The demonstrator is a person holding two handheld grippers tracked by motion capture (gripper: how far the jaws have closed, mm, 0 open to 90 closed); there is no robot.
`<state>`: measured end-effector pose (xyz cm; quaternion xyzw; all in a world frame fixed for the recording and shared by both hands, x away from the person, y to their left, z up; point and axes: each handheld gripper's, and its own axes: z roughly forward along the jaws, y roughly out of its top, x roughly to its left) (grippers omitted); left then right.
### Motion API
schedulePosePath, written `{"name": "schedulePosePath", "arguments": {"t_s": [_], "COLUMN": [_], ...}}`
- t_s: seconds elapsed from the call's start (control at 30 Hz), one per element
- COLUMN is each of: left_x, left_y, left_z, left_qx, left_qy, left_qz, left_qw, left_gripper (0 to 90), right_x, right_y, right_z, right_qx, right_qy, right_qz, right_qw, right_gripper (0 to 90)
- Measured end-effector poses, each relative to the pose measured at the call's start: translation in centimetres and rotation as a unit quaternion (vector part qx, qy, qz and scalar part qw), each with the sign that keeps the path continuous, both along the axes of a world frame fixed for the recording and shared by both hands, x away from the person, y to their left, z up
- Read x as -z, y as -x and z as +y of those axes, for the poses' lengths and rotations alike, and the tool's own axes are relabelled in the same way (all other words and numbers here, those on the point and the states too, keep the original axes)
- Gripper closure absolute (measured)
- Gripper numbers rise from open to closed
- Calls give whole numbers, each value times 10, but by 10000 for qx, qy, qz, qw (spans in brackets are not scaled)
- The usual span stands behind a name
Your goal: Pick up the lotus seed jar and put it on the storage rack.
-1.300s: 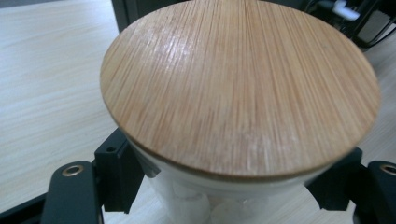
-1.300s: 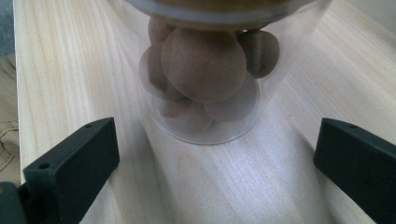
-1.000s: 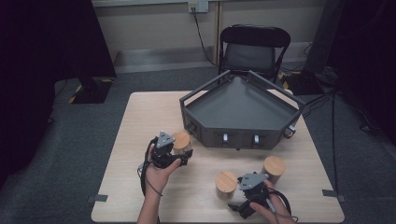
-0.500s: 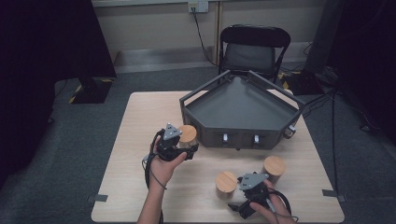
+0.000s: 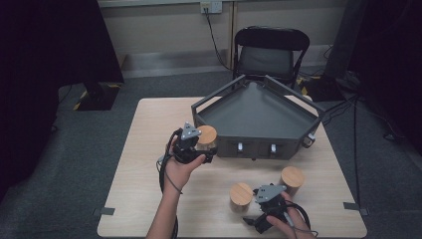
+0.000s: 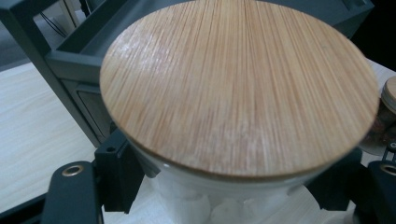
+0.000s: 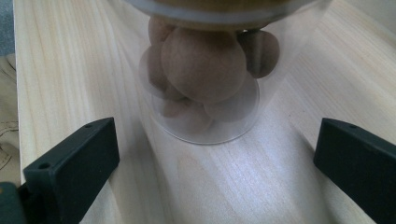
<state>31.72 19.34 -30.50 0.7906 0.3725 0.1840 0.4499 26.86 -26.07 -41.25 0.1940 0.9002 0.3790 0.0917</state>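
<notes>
Three jars with bamboo lids were in the work area. The first jar [image 5: 206,140] was clamped between the jaws of the left gripper [image 5: 199,148] and was held clear of the table [image 5: 144,169], just beside the front left wall of the dark grey tray [image 5: 259,119]. In the left gripper view, the jar's round lid [image 6: 238,88] faced the camera, and both black jaws pressed against the clear body below the lid.

The second jar [image 5: 241,197] stood upright on the table near the front edge, directly ahead of the right gripper [image 5: 266,196]. The right gripper's jaws were spread wide and did not touch the jar. In the right gripper view, that jar's clear body [image 7: 205,88] held round brown balls [image 7: 203,63] and stood beyond the jaw tips, not between them.

The third jar [image 5: 292,180] stood upright on the table, just right of the right gripper.

Behind the table stood a black chair [image 5: 271,52].
</notes>
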Motion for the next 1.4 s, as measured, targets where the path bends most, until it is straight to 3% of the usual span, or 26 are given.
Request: {"name": "schedulePosePath", "arguments": {"t_s": [0.8,1.27,1.4], "left_x": [-33,-38,-39], "left_y": [-18,-35,-41], "left_z": [-17,-35,-36], "left_qx": [13,-27,-14], "left_qy": [-5,0,97], "left_qz": [-76,-44,-22], "left_qw": [10000,10000,9999], "left_gripper": [257,258,258], "right_x": [0,0,0], "right_y": [2,3,4], "right_z": [0,0,0], "right_qx": [43,71,78], "right_qy": [-1,-3,-2], "right_qz": [-8,-6,-7], "right_qw": [10000,10000,10000], "right_gripper": [0,0,0]}}
